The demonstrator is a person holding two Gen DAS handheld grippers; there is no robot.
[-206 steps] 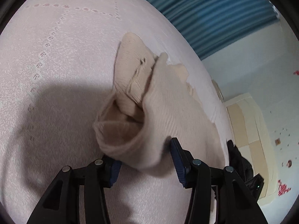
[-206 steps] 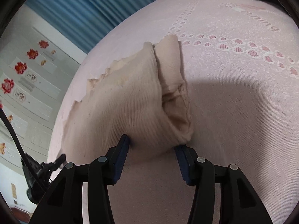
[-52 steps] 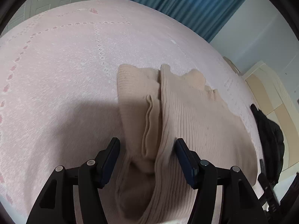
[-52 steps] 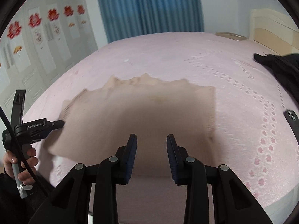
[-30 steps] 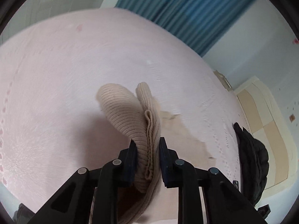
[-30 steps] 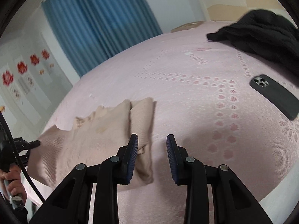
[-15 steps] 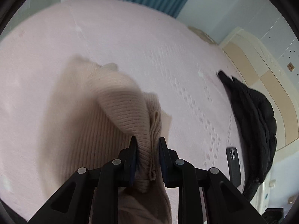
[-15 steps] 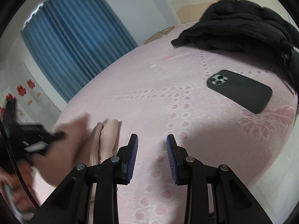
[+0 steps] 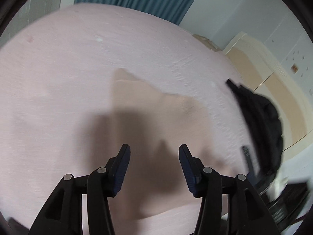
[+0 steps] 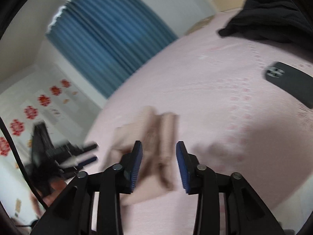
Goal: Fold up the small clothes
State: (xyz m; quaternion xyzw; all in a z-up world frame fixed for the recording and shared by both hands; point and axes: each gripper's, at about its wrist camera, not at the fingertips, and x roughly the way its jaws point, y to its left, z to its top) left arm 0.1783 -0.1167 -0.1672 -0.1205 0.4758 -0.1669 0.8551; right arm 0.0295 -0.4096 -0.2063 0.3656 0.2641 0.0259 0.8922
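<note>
A beige ribbed knit garment (image 9: 154, 117) lies folded flat on the pink bedspread (image 9: 58, 74). My left gripper (image 9: 154, 163) is open and empty, held above its near part. In the right wrist view the garment (image 10: 154, 143) lies blurred ahead, with a long fold ridge along its right side. My right gripper (image 10: 158, 159) is open and empty just above its near edge. The left gripper (image 10: 86, 154) also shows there at the left, beside the garment.
A black jacket (image 9: 260, 121) lies at the right side of the bed, also seen in the right wrist view (image 10: 268, 13). A black phone (image 10: 289, 82) lies on the bedspread to the right. Blue curtains (image 10: 105, 39) hang behind.
My left gripper has let go of the garment, opened and pulled back; the garment now lies flat. My right gripper has swung back toward the garment. Both views are motion-blurred.
</note>
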